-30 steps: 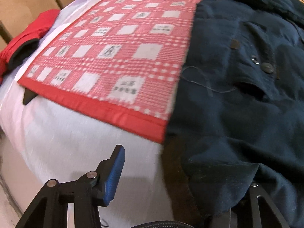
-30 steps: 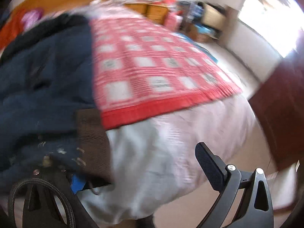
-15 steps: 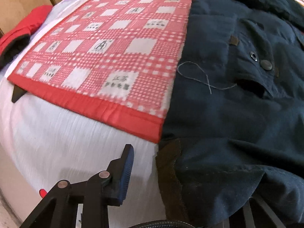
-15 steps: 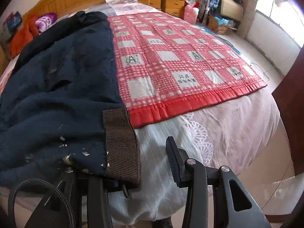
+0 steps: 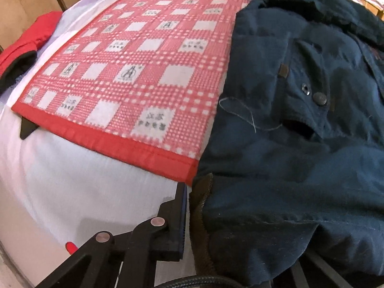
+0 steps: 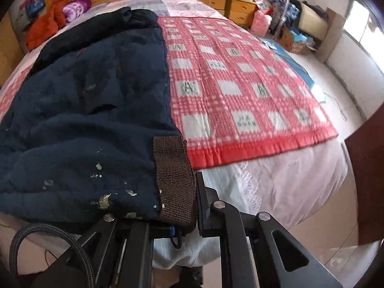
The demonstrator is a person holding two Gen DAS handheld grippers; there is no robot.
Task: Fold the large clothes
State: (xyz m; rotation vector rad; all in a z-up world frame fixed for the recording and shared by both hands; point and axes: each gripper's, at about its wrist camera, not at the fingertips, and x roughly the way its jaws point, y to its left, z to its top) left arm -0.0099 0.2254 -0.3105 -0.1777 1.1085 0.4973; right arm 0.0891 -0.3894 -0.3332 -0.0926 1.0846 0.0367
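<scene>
Right tool [image 6: 177, 206] clamps jacket [image 6: 79, 110] cuff [image 6: 174, 180]; left view hides grip.

Far finger of the left gripper [image 5: 240, 235] buried under the bulky navy-blue padded jacket [image 5: 300, 144], near finger of the right gripper [image 6: 177, 206] covered by its brown ribbed cuff [image 6: 174, 180], jacket cut off at frame edges, clutter beyond the red-and-white checked blanket [image 6: 240, 91] too small to identify
</scene>
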